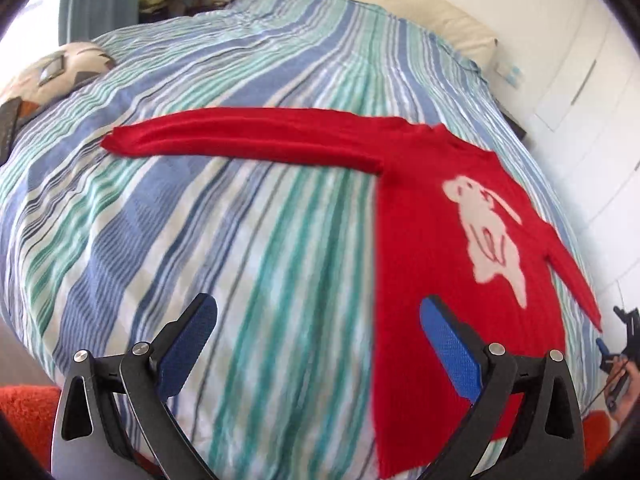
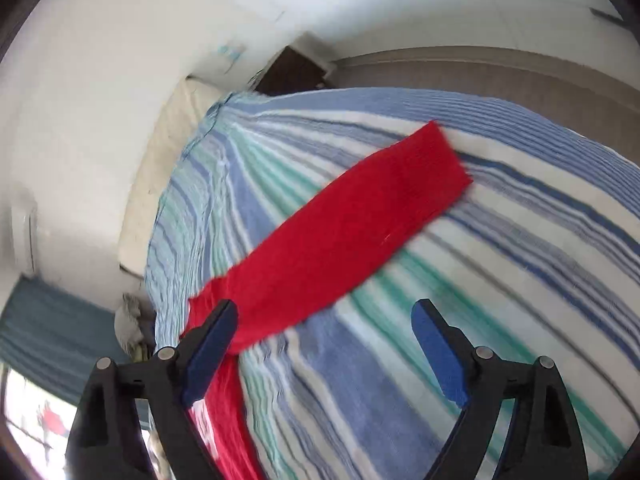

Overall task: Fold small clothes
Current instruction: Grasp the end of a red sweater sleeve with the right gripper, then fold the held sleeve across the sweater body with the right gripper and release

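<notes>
The left gripper hangs above the bed with its blue-padded jaws spread wide and nothing between them, its right finger over the lower body of the red sweater and its left finger over bare cover. The right gripper is likewise wide apart and empty, poised over one sleeve that runs away from it diagonally across the striped bedspread; whether its left pad brushes the cloth near the shoulder I cannot tell. The sweater lies spread flat and face up on the bedspread, its other sleeve stretched straight out to the side, well apart from the body's hem. It looks like a soft, light knit, limp rather than stiff, so I judge it will drape and sag from any single pinch, and its fuzzy surface should grip well against the textured pads without slipping. Nothing about it seems fragile. The sensible holds, in my view, are the cuff of each sleeve and the shoulder seam, or the two hem corners for the body fold. A white animal figure is worked into the chest; no brand, label or readable writing shows anywhere. A patterned pillow sits far off at the bed's edge.
</notes>
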Available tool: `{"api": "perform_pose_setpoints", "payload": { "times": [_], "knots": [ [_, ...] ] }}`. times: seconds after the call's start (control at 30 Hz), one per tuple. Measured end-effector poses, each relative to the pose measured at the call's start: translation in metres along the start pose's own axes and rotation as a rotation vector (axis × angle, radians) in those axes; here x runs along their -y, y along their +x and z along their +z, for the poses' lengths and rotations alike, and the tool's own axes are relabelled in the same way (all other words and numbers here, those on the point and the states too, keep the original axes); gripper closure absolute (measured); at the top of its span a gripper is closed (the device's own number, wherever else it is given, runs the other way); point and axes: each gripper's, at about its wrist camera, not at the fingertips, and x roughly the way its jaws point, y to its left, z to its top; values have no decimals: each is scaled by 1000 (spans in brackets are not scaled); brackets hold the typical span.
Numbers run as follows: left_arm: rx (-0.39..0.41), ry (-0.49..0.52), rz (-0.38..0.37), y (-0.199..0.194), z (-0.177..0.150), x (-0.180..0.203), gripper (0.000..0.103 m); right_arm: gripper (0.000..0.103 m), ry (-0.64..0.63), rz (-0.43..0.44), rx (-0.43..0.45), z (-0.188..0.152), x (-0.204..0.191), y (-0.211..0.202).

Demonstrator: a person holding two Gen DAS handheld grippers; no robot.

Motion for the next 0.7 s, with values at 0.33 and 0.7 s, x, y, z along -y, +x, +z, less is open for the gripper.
{"api": "perform_pose_setpoints", "payload": {
  "times": [0.33,0.7],
  "knots": [
    [-59,-209,103,28,-10,-58,1,83,45,-130,26,55,13,50],
    [-60,-200,42,32,-3,-53,1,97,-549,211,-101,-3,-269,63]
  ]
}}
